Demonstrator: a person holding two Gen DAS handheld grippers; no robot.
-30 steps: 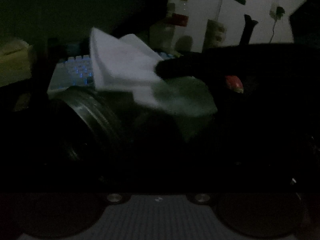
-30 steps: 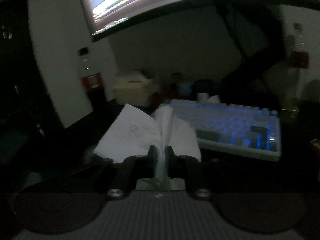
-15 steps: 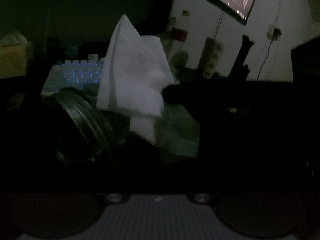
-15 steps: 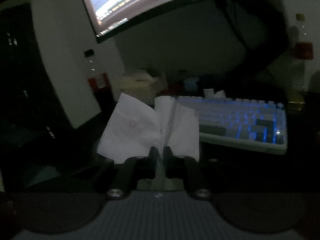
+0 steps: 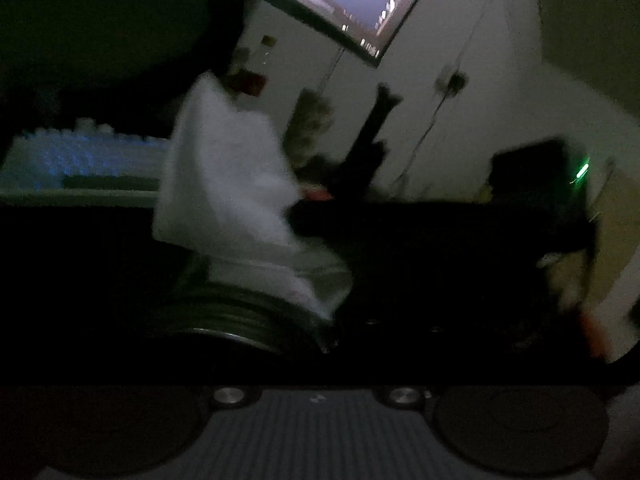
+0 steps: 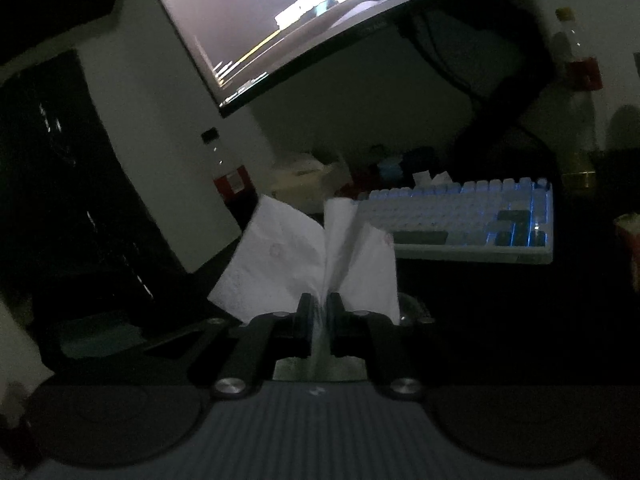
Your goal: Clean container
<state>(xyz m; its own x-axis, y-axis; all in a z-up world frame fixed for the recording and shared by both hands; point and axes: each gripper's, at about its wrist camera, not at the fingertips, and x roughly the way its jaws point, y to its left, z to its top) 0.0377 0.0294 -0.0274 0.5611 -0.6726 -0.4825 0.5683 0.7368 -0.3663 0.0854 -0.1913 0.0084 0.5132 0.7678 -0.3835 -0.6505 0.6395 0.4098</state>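
While tissue fans up, kbd & monitor sit behind

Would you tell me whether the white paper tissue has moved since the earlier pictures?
Yes. In the left wrist view the white paper tissue now stands over the container's ribbed rim, further right of the backlit keyboard.

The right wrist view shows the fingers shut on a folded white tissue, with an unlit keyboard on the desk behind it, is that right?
Not quite. In the right wrist view the keyboard is lit, its keys glowing blue. The rest holds: the right gripper has its fingers shut on the white tissue.
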